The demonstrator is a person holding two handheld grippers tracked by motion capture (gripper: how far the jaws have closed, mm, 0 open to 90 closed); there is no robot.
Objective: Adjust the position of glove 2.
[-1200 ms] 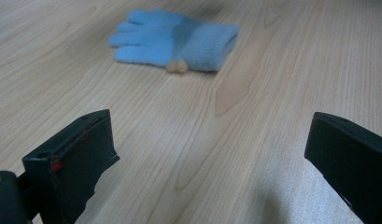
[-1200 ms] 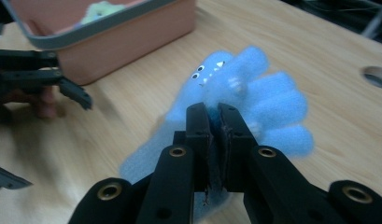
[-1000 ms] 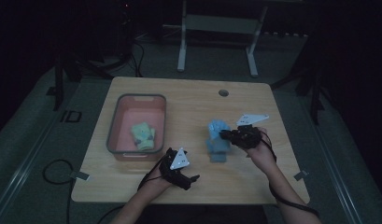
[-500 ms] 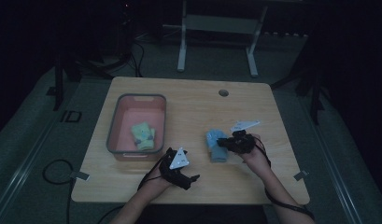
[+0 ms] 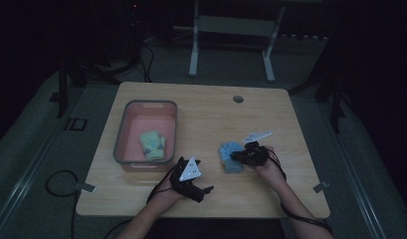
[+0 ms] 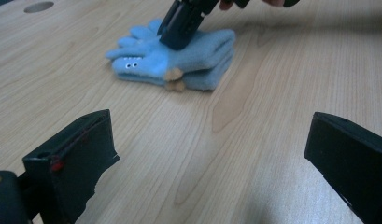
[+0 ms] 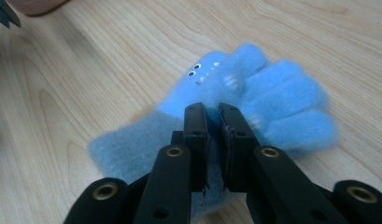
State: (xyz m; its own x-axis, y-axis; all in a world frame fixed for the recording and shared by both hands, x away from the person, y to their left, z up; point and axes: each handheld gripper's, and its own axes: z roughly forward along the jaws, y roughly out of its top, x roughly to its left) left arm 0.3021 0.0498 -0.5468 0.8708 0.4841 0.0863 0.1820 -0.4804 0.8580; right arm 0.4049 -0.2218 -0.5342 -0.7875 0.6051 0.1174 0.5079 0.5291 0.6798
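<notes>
The right gripper (image 7: 213, 116) has its jaws pinched nearly together on a fold of the blue fleece gloves (image 7: 254, 98), a stacked pair with small googly eyes and a darker cuff. The gloves (image 5: 232, 155) lie on the wooden table (image 5: 211, 114), right of centre, just beside the person's right hand (image 5: 264, 162). The left gripper (image 6: 207, 154) rests low over bare tabletop near the front edge, jaws spread wide and holding nothing. A pink bin (image 5: 122, 137) stands at the table's left with a pale green bundle of cloth (image 5: 152, 144) inside
</notes>
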